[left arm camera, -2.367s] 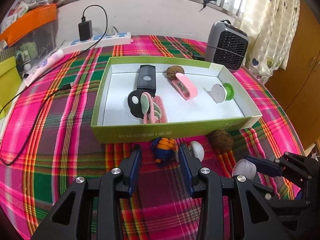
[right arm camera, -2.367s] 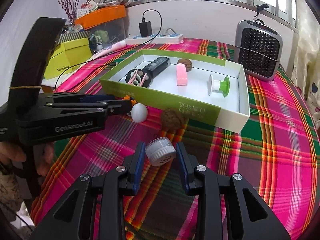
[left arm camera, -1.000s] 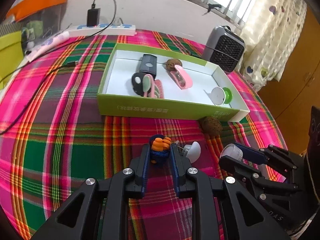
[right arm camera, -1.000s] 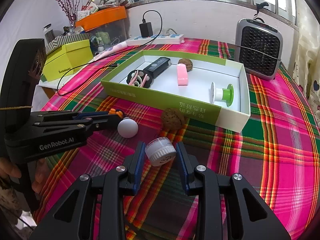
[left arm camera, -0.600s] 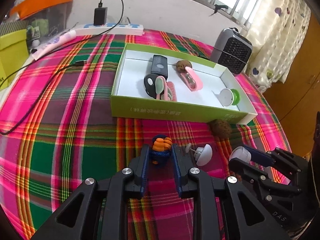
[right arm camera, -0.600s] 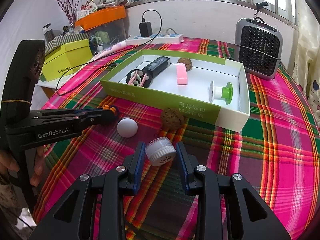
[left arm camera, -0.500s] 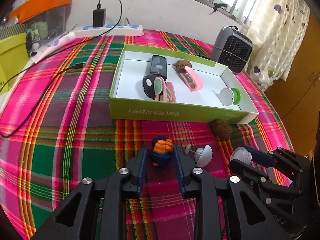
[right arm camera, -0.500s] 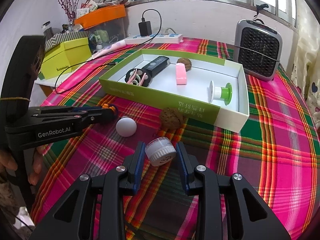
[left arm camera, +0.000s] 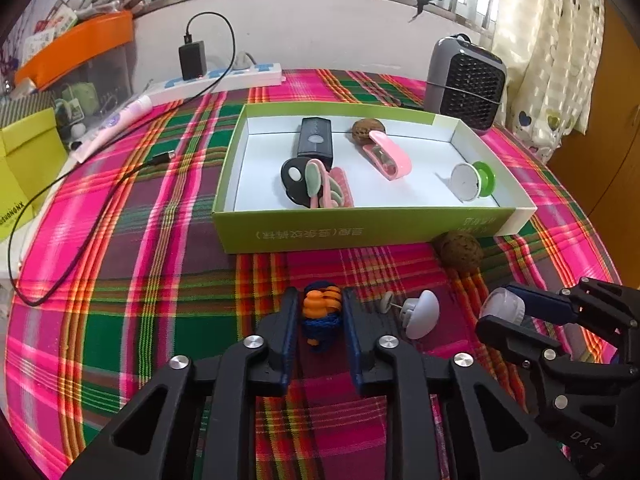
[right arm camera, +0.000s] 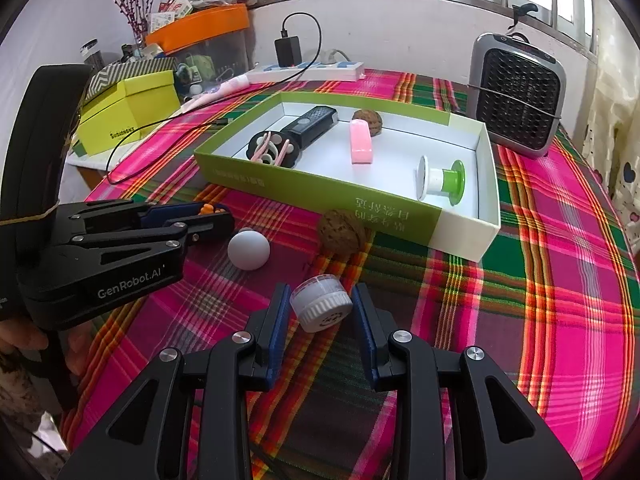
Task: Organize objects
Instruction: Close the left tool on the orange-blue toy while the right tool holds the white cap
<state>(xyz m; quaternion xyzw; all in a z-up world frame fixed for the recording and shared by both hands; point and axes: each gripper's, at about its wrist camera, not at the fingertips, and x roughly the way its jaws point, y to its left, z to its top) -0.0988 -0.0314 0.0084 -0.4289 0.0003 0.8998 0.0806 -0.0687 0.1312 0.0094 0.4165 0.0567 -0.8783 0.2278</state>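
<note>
My left gripper is shut on a blue and orange knotted toy, held just above the plaid cloth in front of the green box. It also shows in the right wrist view. My right gripper is shut on a small white jar, also seen in the left wrist view. A white half-ball with a pin and a walnut lie on the cloth between the grippers and the box. The box holds a black remote, a pink clip, a green and white spool and another walnut.
A grey heater stands behind the box at right. A power strip with a charger and a black cable lies at the back left. A yellow box sits at the left table edge.
My left gripper closed on the knotted toy and lifted it back from the box a little. The right gripper has stayed still, holding the jar.
</note>
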